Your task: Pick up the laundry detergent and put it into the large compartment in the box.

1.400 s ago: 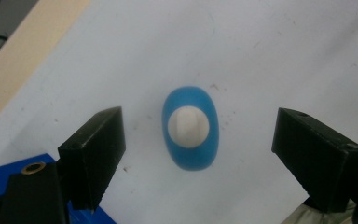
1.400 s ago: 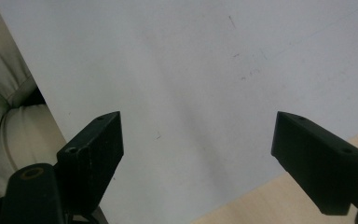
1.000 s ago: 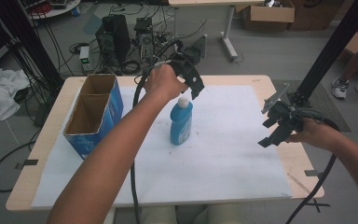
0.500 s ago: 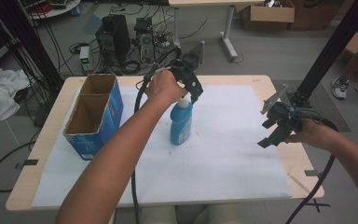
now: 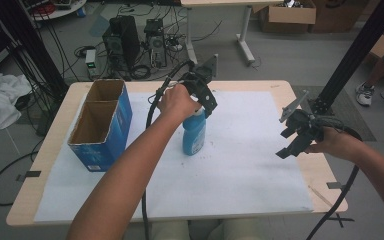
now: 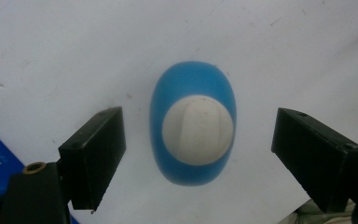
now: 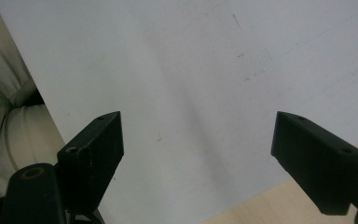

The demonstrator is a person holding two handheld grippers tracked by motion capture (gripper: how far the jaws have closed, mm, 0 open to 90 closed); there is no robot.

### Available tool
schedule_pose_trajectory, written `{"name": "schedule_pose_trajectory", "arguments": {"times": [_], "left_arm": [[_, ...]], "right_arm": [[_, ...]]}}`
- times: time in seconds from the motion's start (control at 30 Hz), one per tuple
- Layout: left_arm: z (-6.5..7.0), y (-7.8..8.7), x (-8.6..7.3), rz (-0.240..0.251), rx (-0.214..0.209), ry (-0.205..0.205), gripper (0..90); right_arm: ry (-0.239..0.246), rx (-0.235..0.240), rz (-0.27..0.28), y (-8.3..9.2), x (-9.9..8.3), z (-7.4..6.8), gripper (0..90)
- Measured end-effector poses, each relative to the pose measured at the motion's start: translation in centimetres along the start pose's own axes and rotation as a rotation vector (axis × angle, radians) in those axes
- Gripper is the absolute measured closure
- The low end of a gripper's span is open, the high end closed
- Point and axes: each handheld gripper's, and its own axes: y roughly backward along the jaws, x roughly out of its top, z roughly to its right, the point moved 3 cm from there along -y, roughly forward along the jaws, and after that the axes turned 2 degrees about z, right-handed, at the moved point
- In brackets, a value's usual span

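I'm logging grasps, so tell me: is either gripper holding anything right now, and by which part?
Nothing is held. The left gripper hangs open above the blue bottle, its jaws apart on either side of the white cap. The right gripper is open over bare paper.

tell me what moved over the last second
The left hand-held gripper has drifted slightly toward the table's far edge, above the blue bottle; its jaws stand open either side of the white cap, not touching. The bottle stayed upright in place. The right hand-held gripper and blue box stayed put.
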Motion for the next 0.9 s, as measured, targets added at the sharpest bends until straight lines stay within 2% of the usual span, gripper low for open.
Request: {"name": "schedule_pose_trajectory", "arguments": {"times": [0.03,0.27,0.9], "left_arm": [[0.0,-0.2,0.0,-0.001,0.001,-0.008,18.3],[-0.1,-1.3,-0.2,0.007,0.002,0.005,18.4],[0.2,-4.0,-0.5,-0.013,-0.003,0.012,18.4]], "right_arm": [[0.0,0.001,0.0,0.0,0.0,0.0,17.0],[0.0,0.002,0.0,-0.1,0.0,0.0,17.0],[0.0,0.009,0.001,-0.4,0.0,0.1,17.2]]}}
